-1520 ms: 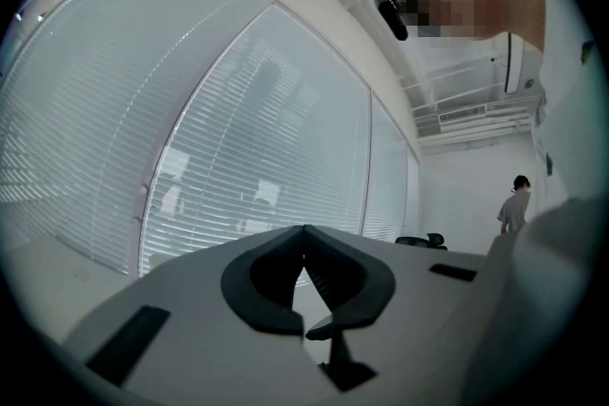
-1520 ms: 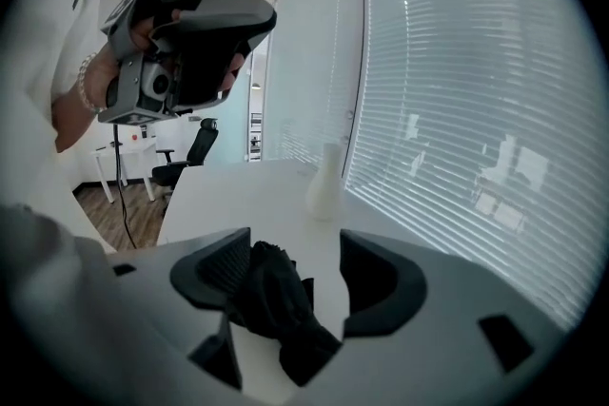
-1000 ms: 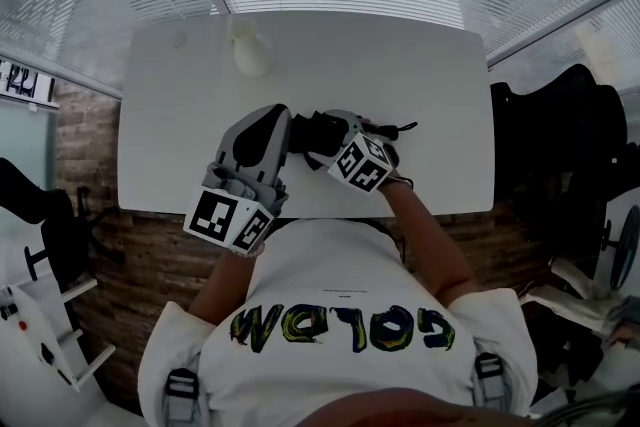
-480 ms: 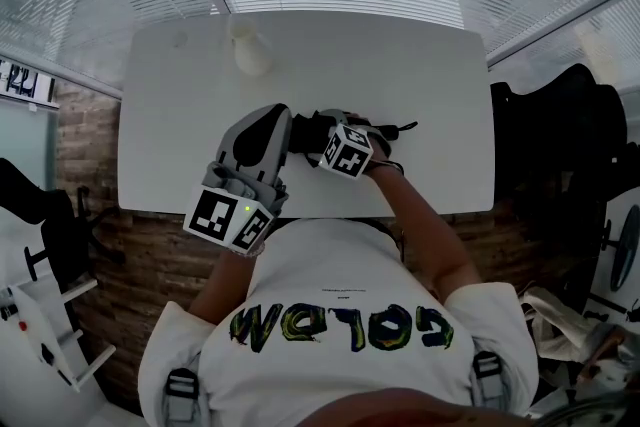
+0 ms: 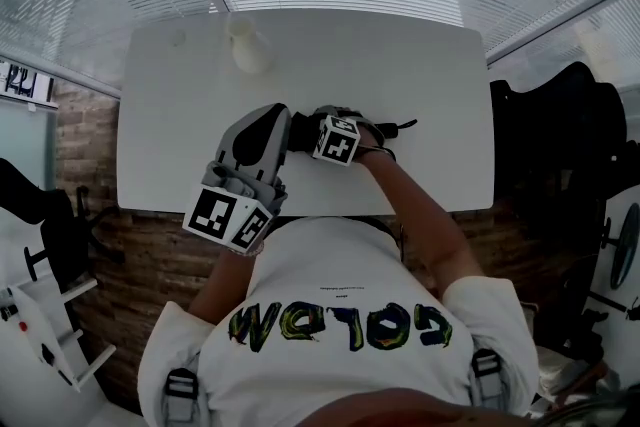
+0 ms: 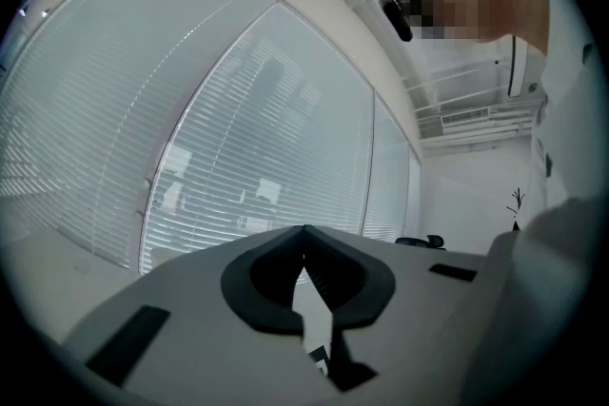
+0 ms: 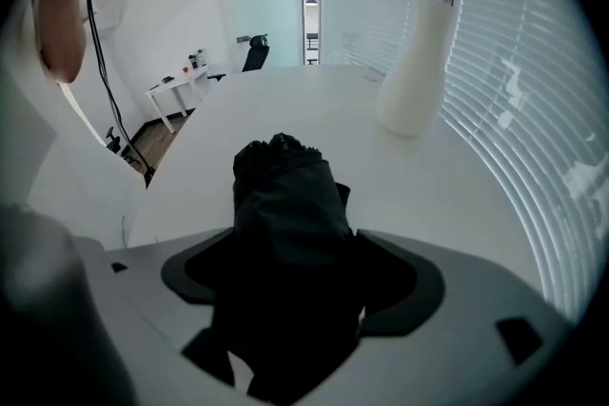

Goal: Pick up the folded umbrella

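Note:
The folded black umbrella [image 5: 302, 131] lies on the white table [image 5: 430, 75] near its front edge, its strap end [image 5: 402, 127] poking out to the right. My right gripper [image 5: 335, 127] is tipped steeply down over it and hides most of it in the head view. In the right gripper view the umbrella [image 7: 284, 195] fills the gap of the right gripper [image 7: 295, 242], whose jaws stand wide on either side of it. My left gripper [image 5: 272, 112] hovers level just left of the umbrella. Its jaws meet at the tips [image 6: 304, 233] with nothing held.
A white bottle-shaped vase [image 5: 250, 50] stands at the table's far left, also in the right gripper view [image 7: 414, 71]. Window blinds run behind the table. A black chair [image 5: 560, 145] stands off the right end, and brick-patterned floor shows below the front edge.
My right gripper has come down onto the umbrella and tipped more steeply, its marker cube shifting left and away from me. The left gripper has stayed where it was.

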{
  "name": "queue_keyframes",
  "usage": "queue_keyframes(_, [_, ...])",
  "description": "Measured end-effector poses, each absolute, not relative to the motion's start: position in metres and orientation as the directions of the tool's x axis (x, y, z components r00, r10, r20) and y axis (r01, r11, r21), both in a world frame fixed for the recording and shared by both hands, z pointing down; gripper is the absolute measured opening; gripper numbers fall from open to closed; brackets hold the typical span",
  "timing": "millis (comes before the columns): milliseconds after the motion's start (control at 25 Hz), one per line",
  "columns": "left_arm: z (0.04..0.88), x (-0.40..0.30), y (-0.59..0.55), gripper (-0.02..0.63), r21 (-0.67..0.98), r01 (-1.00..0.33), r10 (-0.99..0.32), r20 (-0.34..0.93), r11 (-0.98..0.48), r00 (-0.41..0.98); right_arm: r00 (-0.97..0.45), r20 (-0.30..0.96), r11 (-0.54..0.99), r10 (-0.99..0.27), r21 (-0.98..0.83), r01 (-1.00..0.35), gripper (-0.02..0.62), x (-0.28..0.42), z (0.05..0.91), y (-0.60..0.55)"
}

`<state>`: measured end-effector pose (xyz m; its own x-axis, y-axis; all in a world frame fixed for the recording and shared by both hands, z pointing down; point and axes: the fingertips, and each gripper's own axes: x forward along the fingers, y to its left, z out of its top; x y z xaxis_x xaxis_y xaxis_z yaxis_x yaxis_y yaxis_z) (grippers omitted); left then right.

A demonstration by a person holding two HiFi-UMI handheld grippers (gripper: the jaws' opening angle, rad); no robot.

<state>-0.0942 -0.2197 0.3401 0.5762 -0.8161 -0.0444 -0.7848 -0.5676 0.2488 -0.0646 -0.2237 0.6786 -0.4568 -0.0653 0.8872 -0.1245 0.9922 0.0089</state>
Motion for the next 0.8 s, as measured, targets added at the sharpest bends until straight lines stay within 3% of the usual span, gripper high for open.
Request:
queue_keyframes(480, [0.341, -0.092, -0.216, 0.011, 0.249, -0.782, -0.812, -0.040, -0.572, 0.582, -0.364, 0.931, 0.999, 0.009, -0.022, -0.031, 0.373, -0.068, 0.693, -0.219])
queue_keyframes(800, [0.342, -0.094, -0.215, 0.011, 0.247, -0.784, -0.815, -0.043, -0.570, 0.579, -0.371, 0.929, 1.000, -0.013, 0.012, -0.006, 0.295, -0.068, 0.692, -0.220])
